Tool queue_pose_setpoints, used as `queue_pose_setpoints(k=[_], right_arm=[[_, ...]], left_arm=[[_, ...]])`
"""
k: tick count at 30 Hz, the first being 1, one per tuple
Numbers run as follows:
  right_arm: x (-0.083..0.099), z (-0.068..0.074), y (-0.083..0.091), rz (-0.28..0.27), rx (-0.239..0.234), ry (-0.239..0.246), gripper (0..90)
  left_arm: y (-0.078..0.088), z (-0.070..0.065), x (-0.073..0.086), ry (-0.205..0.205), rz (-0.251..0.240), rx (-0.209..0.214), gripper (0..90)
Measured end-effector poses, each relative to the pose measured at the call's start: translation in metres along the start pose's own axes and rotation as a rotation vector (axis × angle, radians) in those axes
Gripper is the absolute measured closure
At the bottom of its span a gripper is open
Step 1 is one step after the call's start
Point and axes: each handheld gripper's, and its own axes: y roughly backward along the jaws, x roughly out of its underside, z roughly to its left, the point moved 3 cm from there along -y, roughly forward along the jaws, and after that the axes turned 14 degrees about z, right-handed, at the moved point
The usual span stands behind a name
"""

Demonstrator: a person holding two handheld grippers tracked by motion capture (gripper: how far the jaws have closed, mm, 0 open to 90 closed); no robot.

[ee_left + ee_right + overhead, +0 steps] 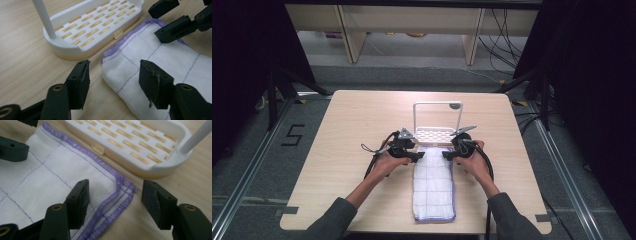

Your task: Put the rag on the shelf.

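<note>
Left gripper (113, 75) has its jaws spread wide, one on each side of the cloth's (160, 65) near corner at lower centre of its own view, not pinching anything, with one jaw over bare table (22, 65). Right gripper (113, 195) is the same deal: jaws apart, straddling the cloth's (62, 170) purple-stitched corner in the lower middle of its frame, where the folded layers show at the edge.

In the high view, the left gripper (417, 156) and right gripper (446, 155) sit at mid-frame, facing each other across the top end of the cloth (433, 187). The cloth is a folded white strip with a purple grid, running from centre down to the table's (337, 140) bottom edge. Just above it sits a white slotted rack (435, 134) with an upright frame.
</note>
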Motion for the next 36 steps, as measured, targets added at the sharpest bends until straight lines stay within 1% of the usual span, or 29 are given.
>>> queue_pose_setpoints(k=[1, 6, 7, 8, 9, 10, 11, 12, 13, 14, 16, 17, 18, 20, 21, 22, 23, 24, 25, 26, 27, 29, 30, 31, 32, 33, 34, 35, 36], right_arm=[[0.001, 0.001, -0.001, 0.008, 0.008, 0.01, 45.0], [0.002, 0.002, -0.001, 0.005, -0.011, 0.019, 50.1], [0.003, 0.001, 0.0, 0.002, -0.007, 0.046, 53.8], [0.003, 0.001, -0.001, -0.004, -0.001, 0.06, 55.3], [0.002, 0.004, -0.002, -0.014, -0.027, 0.04, 57.3], [0.003, 0.006, -0.001, 0.001, -0.032, 0.027, 58.7], [0.003, 0.003, -0.001, 0.003, -0.02, 0.063, 61.0], [0.003, 0.005, 0.0, 0.005, -0.034, 0.057, 64.5], [0.004, 0.007, 0.0, 0.008, -0.043, 0.043, 66.7], [0.003, 0.004, -0.001, -0.008, -0.024, 0.085, 69.3], [0.003, 0.005, -0.001, -0.007, -0.03, 0.093, 74.3], [0.003, 0.008, -0.002, -0.019, -0.054, 0.061, 75.9], [0.004, 0.009, -0.002, -0.016, -0.062, 0.059, 77.4], [0.004, 0.009, -0.001, -0.018, -0.063, 0.065, 78.6], [0.004, 0.007, -0.001, -0.029, -0.038, 0.094, 80.8], [0.004, 0.007, 0.001, -0.023, -0.046, 0.092, 81.2], [0.004, 0.006, 0.001, -0.038, -0.037, 0.104, 81.6], [0.004, 0.007, 0.004, -0.041, -0.037, 0.099, 81.9], [0.005, 0.007, 0.008, -0.033, -0.05, 0.108, 82.1], [0.004, 0.008, 0.01, -0.049, -0.057, 0.114, 82.2], [0.004, 0.008, 0.01, -0.049, -0.057, 0.114, 82.2], [0.004, 0.011, 0.015, -0.065, -0.067, 0.131, 82.4], [0.003, 0.014, 0.019, -0.08, -0.06, 0.137, 82.6], [0.003, 0.014, 0.019, -0.08, -0.06, 0.137, 82.6], [0.004, 0.016, 0.021, -0.08, -0.068, 0.136, 82.6], [0.004, 0.017, 0.024, -0.083, -0.061, 0.144, 82.6], [0.004, 0.017, 0.024, -0.083, -0.061, 0.144, 82.6], [0.004, 0.017, 0.024, -0.106, -0.054, 0.149, 82.6], [0.005, 0.017, 0.026, -0.111, -0.063, 0.135, 82.6]], left_arm=[[-0.002, 0.0, 0.0, -0.006, 0.002, -0.001, 44.5], [-0.004, -0.001, -0.002, -0.007, -0.009, 0.003, 48.2], [-0.005, -0.003, -0.002, -0.026, 0.002, 0.005, 51.2], [-0.005, -0.003, -0.002, -0.026, 0.002, 0.005, 51.9], [-0.008, -0.004, -0.002, -0.038, 0.01, 0.003, 53.2], [-0.009, -0.004, -0.002, -0.027, 0.006, 0.009, 53.7], [-0.011, -0.005, -0.002, -0.026, 0.005, 0.014, 55.3], [-0.011, -0.005, -0.002, -0.026, 0.005, 0.014, 57.2], [-0.011, -0.006, -0.001, -0.045, 0.011, 0.016, 59.3], [-0.011, -0.007, -0.001, -0.051, 0.008, 0.02, 61.8], [-0.011, -0.008, -0.001, -0.062, 0.008, 0.022, 67.5], [-0.01, -0.008, -0.001, -0.069, 0.007, 0.014, 70.6], [-0.01, -0.009, -0.001, -0.079, 0.004, 0.01, 74.2], [-0.009, -0.009, -0.001, -0.089, 0.008, 0.003, 78.5], [-0.006, -0.01, -0.001, -0.096, 0.0, -0.005, 80.0], [-0.004, -0.012, -0.002, -0.097, -0.006, -0.007, 80.7], [-0.002, -0.013, -0.002, -0.106, -0.008, -0.008, 81.4], [0.002, -0.014, -0.002, -0.12, -0.006, -0.015, 81.9], [0.005, -0.015, -0.002, -0.123, -0.014, -0.015, 82.1], [0.008, -0.015, -0.001, -0.129, -0.017, -0.019, 82.2], [0.008, -0.015, -0.001, -0.129, -0.017, -0.019, 82.3], [0.017, -0.016, -0.002, -0.124, -0.04, -0.014, 82.4], [0.023, -0.015, -0.004, -0.112, -0.059, 0.0, 82.4], [0.023, -0.015, -0.004, -0.112, -0.059, 0.0, 82.4], [0.025, -0.018, -0.005, -0.099, -0.075, 0.008, 82.4], [0.028, -0.019, -0.006, -0.114, -0.074, 0.005, 82.3], [0.028, -0.019, -0.006, -0.114, -0.074, 0.005, 82.2], [0.029, -0.019, -0.007, -0.124, -0.075, 0.011, 82.2], [0.03, -0.02, -0.007, -0.124, -0.072, 0.008, 82.0]])
